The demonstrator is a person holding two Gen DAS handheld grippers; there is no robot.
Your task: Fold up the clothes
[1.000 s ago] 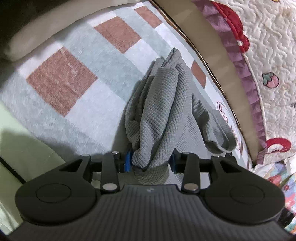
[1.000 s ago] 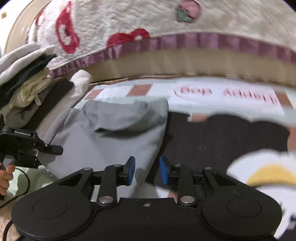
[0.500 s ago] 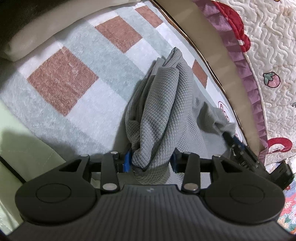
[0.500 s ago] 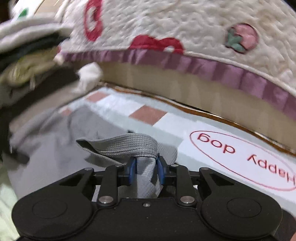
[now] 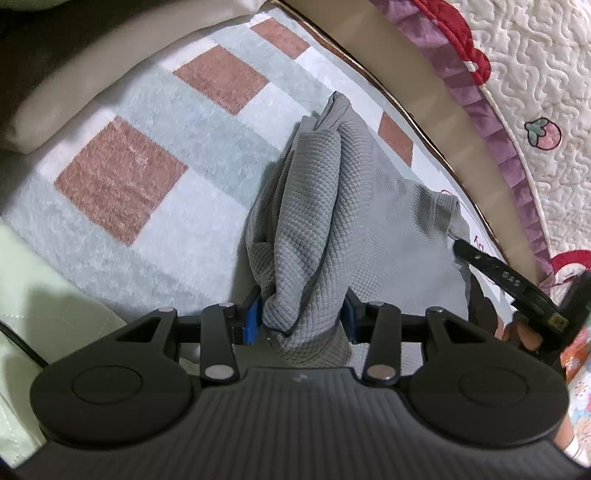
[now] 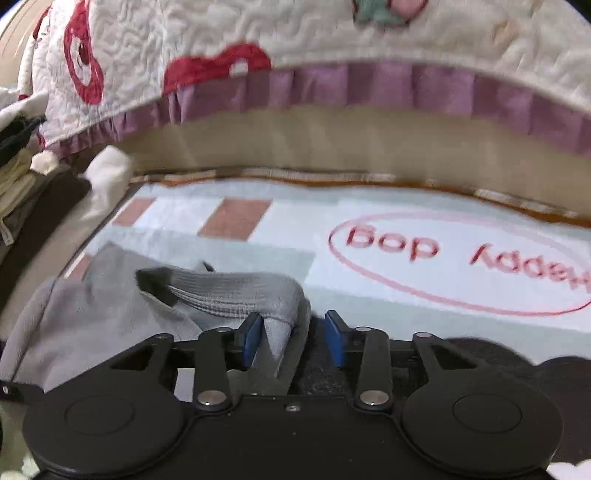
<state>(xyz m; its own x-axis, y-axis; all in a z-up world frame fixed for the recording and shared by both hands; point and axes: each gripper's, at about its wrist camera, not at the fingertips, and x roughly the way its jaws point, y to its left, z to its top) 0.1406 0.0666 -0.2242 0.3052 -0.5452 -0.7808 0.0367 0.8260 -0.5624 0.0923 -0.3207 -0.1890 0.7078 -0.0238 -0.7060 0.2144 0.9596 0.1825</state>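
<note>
"Happy dog" mat print (image 6: pixel 461 258) in right-wrist view only

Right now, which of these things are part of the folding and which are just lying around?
In use:
grey garment
left gripper, clamped on its bunched end
right gripper, jaws apart around its ribbed cuff

Just lying about:
checked mat
quilted bedspread
pile of other clothes

Grey waffle-knit garment (image 5: pixel 317 229) (ribbed hem (image 6: pixel 236 288) doubled over), bunched on the checked mat (image 5: pixel 155 155)
</note>
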